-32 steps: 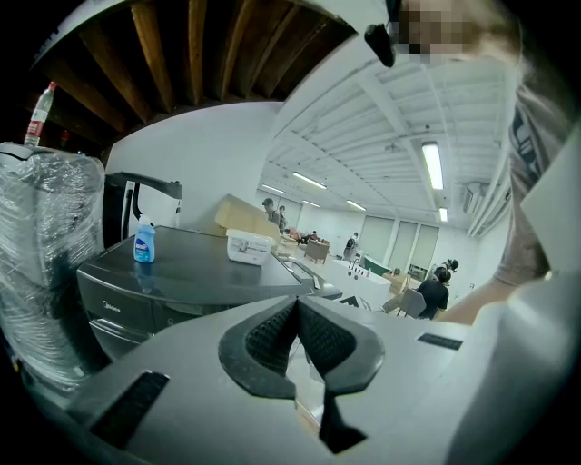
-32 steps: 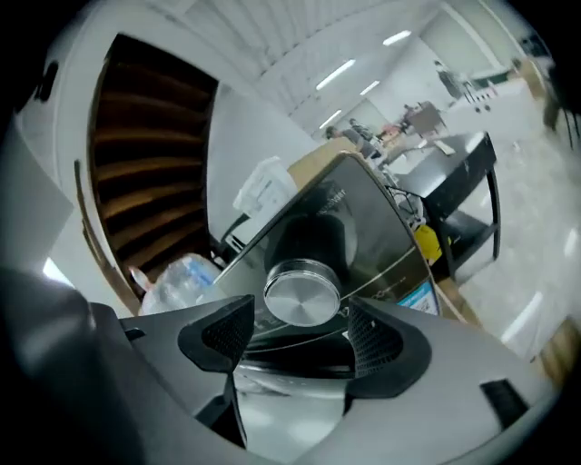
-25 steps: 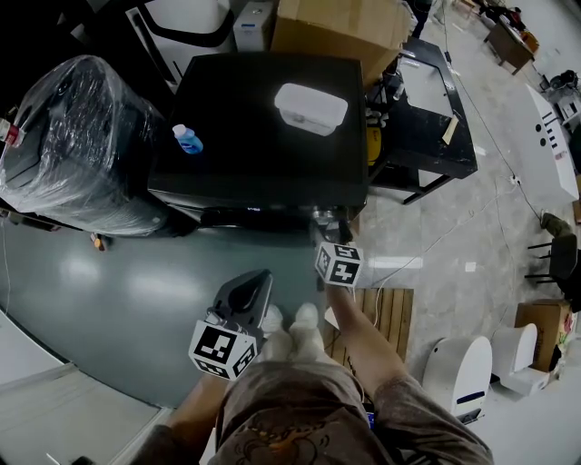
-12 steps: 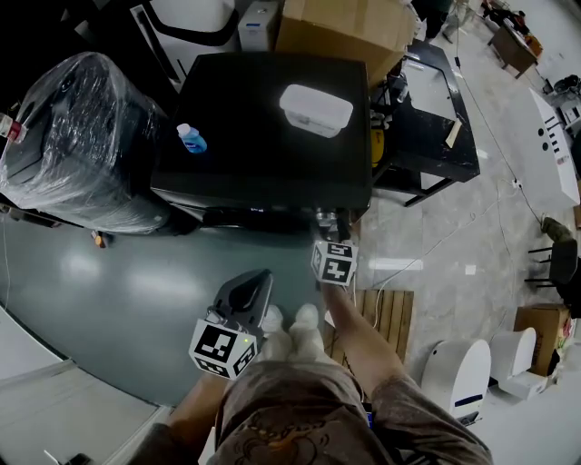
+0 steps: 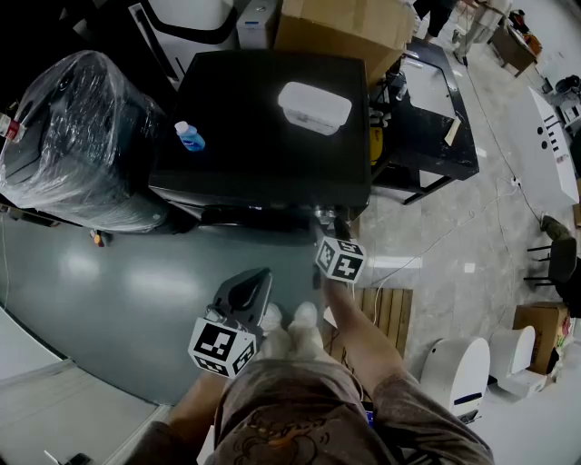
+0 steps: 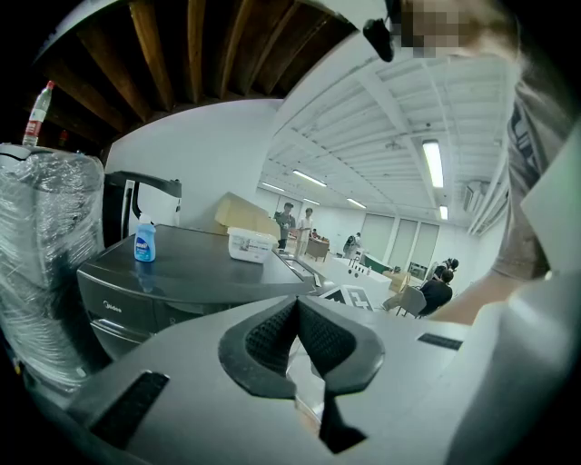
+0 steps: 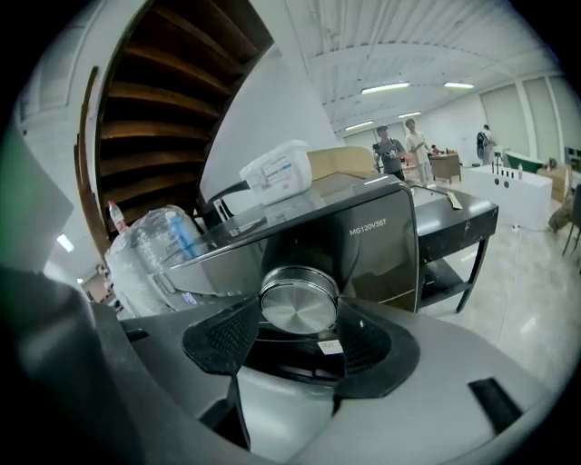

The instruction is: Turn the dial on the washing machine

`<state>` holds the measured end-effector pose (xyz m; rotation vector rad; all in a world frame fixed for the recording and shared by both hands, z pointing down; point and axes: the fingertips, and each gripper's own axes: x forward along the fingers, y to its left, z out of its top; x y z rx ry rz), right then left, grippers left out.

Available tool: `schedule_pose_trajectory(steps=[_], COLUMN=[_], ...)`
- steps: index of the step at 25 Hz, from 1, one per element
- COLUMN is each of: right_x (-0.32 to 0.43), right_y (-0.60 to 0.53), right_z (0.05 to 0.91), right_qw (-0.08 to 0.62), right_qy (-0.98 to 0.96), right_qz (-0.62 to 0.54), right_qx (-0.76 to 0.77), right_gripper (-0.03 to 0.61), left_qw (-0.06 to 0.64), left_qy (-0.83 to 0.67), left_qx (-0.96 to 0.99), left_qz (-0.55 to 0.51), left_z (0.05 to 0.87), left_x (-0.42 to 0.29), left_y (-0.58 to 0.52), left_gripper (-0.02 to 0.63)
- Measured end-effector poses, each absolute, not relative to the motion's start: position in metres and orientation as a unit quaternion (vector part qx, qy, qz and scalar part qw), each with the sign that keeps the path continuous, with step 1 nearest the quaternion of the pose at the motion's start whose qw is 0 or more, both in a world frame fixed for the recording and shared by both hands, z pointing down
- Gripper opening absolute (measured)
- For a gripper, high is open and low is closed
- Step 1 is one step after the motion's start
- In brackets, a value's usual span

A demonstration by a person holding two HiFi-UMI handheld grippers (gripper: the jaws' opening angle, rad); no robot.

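The dark washing machine [image 5: 263,127] stands in front of me, its front panel facing my feet. Its round metal dial [image 7: 299,303] fills the middle of the right gripper view. My right gripper [image 7: 298,331] reaches the panel [image 5: 327,221]; its jaws have just been closing, and both pads now sit against the dial's rim. My left gripper [image 5: 252,286] hangs lower and to the left, away from the machine. Its pads meet with nothing between them [image 6: 297,313].
On the machine's lid stand a blue bottle [image 5: 188,138] and a white plastic box [image 5: 312,107]. A plastic-wrapped bundle [image 5: 73,145] is at its left, a black bench [image 5: 431,127] at its right, a cardboard box [image 5: 340,27] behind. A wooden pallet [image 5: 386,313] lies by my feet.
The marker cube on my right gripper has rolled a little while staying at the dial. The left gripper has not moved.
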<state>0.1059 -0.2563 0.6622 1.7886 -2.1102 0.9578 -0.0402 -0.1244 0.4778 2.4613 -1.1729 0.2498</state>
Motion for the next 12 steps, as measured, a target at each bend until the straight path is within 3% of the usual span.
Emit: schedule_pose_trajectory(steps=[12], right_x=[0.1074], right_y=[-0.2562], right_z=[0.6627], right_qw=[-0.023], right_qy=[-0.700], right_qz=[0.412], right_qx=[0.583], right_gripper=[0.264], left_qw=[0.200], left_qy=[-0.418], left_qx=[0.881], left_qz=[0.092], left_z=[0.4774], left_x=[-0.0381], left_y=[-0.1229], left_gripper=[-0.002])
